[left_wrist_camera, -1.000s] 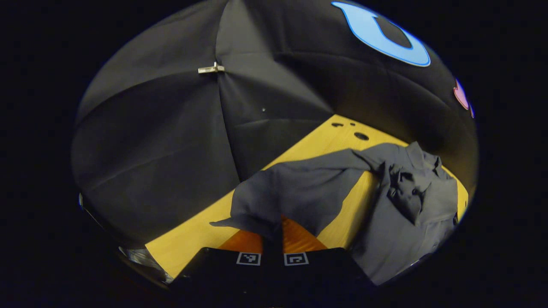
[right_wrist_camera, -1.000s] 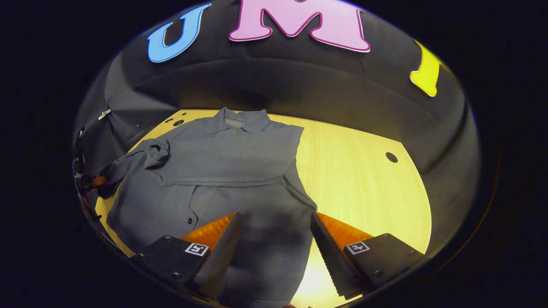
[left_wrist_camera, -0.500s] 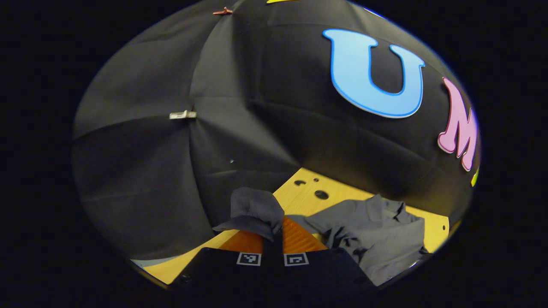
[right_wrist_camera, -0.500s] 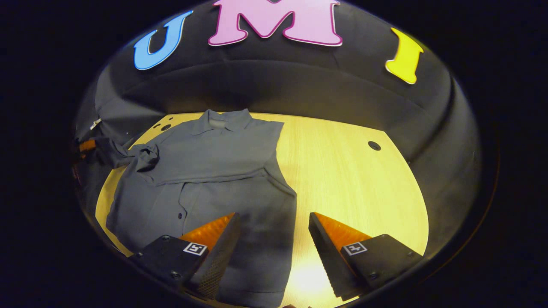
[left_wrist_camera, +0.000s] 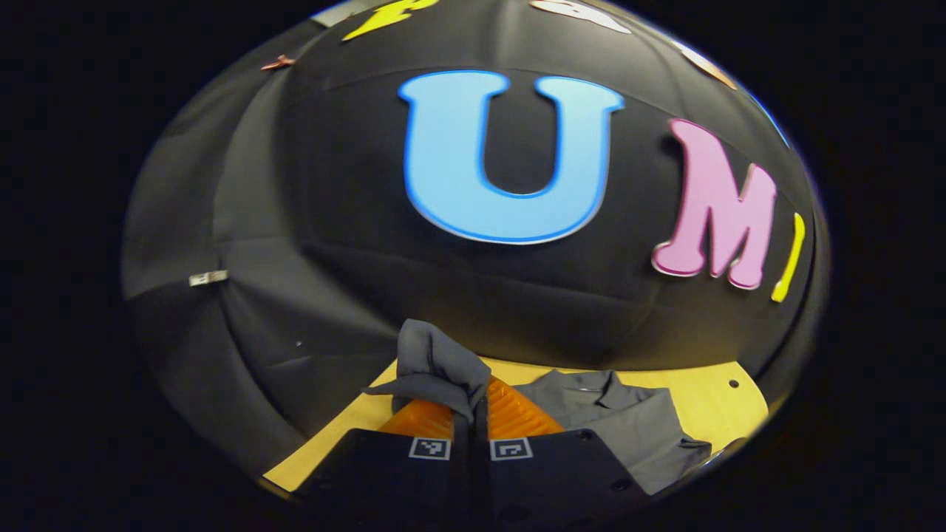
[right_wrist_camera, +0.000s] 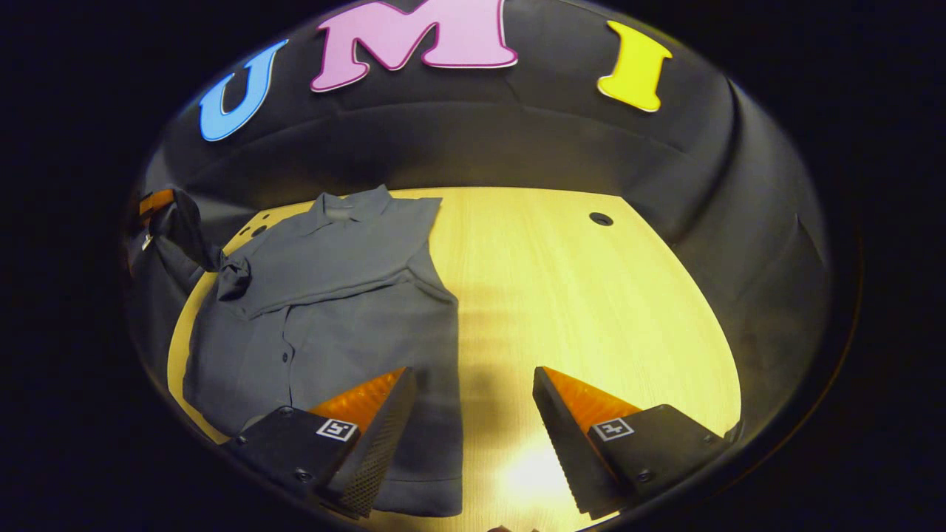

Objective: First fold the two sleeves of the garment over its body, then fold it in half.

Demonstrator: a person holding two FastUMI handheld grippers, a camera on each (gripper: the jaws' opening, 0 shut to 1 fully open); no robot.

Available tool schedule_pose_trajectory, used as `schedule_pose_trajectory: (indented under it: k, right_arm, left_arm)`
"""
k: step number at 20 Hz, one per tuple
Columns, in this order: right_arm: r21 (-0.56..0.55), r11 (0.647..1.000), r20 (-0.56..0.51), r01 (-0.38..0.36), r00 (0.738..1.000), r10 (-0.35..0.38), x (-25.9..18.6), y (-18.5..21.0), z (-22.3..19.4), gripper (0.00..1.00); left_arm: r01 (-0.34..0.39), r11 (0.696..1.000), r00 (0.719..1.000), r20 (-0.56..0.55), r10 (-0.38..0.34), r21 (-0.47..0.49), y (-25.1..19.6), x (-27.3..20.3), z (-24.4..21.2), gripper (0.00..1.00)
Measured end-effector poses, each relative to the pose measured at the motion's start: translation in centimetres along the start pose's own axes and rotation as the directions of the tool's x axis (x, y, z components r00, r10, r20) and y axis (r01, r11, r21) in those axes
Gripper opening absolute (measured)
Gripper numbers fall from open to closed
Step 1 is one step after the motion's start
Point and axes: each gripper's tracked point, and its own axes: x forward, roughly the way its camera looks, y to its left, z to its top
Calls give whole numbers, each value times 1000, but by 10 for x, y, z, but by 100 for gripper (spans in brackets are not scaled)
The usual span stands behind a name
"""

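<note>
Wooden table [right_wrist_camera: 591, 295] under black cloth walls, grey shirt [right_wrist_camera: 325, 310] spread out.
Left gripper [left_wrist_camera: 471, 414] pinches a lifted sleeve [left_wrist_camera: 436, 366]; right gripper [right_wrist_camera: 469, 436] gapes empty.

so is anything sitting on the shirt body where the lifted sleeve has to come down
Nothing visible does. The left gripper holds the sleeve up off the table's left edge, and the shirt body lies flat and bare; the right gripper hovers open near the hem.

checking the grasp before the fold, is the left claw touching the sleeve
Touching. In the left gripper view the left claw is shut on the sleeve, with cloth bunched over its closed fingertips.
</note>
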Motion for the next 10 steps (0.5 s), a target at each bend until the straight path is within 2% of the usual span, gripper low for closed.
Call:
schedule_pose_trajectory:
  k: [2, 5, 10]
  right_arm:
    - [19, 1000, -3, 14, 1000, -14, -2, -6, -4, 98]
    - [49, 999, -5, 23, 1000, -23, -7, -12, -10, 98]
    - [79, 997, -17, 16, 1000, -15, -10, -4, -28, 99]
  left_arm:
    - [70, 997, 998, -4, -70, 30, -40, 5, 0, 5]
    - [129, 981, 992, -32, -126, 142, -83, 20, -11, 5]
    - [287, 944, 957, -80, -278, 163, -172, 35, -30, 5]
